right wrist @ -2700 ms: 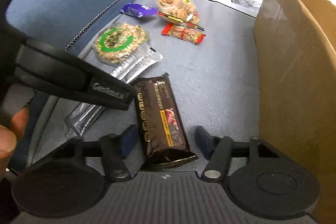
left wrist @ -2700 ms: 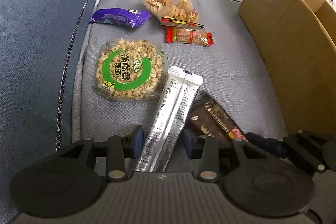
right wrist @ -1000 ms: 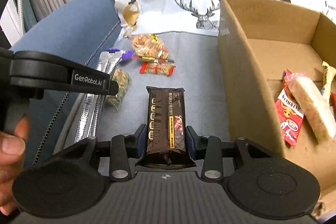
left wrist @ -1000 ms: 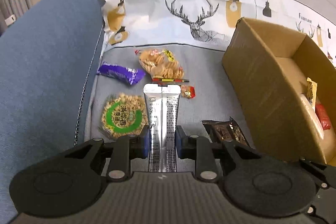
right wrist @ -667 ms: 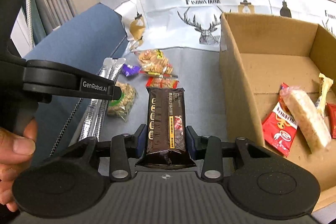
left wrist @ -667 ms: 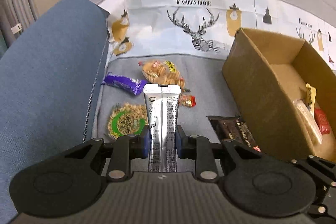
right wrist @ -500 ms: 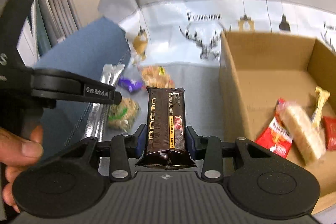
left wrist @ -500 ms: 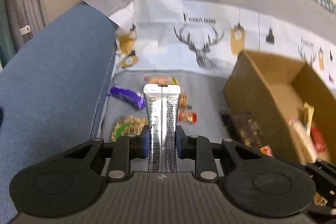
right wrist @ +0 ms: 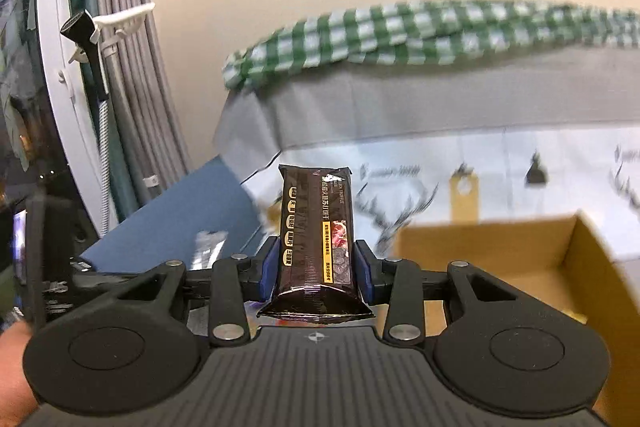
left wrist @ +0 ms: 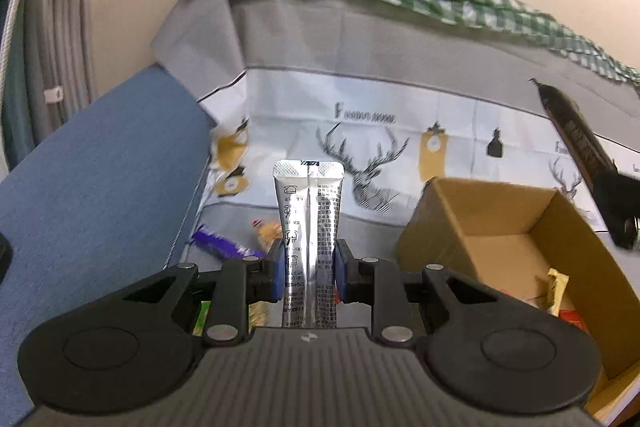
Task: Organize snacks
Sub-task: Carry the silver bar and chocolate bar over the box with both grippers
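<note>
Silver sachet [left wrist: 309, 227]: pinched upright between the left gripper [left wrist: 306, 275] pads.
Brown bar [right wrist: 318, 235]: clamped between the right gripper [right wrist: 316, 273] pads, standing up.
Cardboard box [left wrist: 500, 211]: right, farther off, open.

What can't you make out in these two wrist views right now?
- Left wrist: cardboard box contents mostly hidden by its near wall and the left gripper.
- Left wrist: snacks behind the silver stick pack, blurred, mostly covered.
- Right wrist: cardboard box floor, motion-blurred, blocked by the right gripper and dark chocolate bar.

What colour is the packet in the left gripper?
Silver, with dark print: the packet in the left gripper shows best in the left wrist view.
</note>
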A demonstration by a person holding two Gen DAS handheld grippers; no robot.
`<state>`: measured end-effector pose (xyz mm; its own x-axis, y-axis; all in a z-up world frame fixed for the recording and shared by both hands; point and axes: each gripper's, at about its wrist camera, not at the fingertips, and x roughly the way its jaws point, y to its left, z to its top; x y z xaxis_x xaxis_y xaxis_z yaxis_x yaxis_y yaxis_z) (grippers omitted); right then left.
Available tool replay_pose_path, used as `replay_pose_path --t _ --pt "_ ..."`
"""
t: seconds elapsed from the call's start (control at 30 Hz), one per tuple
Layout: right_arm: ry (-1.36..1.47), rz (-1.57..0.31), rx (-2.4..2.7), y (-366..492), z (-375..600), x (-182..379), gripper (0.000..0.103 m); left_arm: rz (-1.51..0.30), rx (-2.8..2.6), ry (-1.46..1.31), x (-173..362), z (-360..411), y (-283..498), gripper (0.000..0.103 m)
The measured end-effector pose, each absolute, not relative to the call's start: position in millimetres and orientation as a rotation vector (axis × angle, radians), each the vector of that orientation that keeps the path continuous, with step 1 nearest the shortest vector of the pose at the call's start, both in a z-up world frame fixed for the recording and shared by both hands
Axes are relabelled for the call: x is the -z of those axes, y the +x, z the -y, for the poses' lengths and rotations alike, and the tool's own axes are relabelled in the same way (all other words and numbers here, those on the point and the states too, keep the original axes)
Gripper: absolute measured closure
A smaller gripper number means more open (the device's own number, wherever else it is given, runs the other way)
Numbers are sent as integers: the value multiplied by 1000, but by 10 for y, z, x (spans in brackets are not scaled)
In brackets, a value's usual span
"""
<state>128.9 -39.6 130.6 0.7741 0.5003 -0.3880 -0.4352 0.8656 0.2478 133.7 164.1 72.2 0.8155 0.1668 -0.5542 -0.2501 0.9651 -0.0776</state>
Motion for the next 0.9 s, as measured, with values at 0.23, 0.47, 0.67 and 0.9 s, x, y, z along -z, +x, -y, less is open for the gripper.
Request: replay_pose_path --t 0.23,0.47,0.67,0.9 --pt "206 -438 -346 1514 1132 -1030 62 -489 -146 -133 -814 -1196 1383 76" --pt "219 -469 -244 1594 1520 -869 62 -414 -41 -175 -861 -718 1495 76" --pt "185 -480 -238 1591 1647 -807 62 -414 50 -150 -811 -344 1613 76" --pt "143 -475 -221 1583 1766 -788 62 -427 108 -143 -742 -118 1697 76"
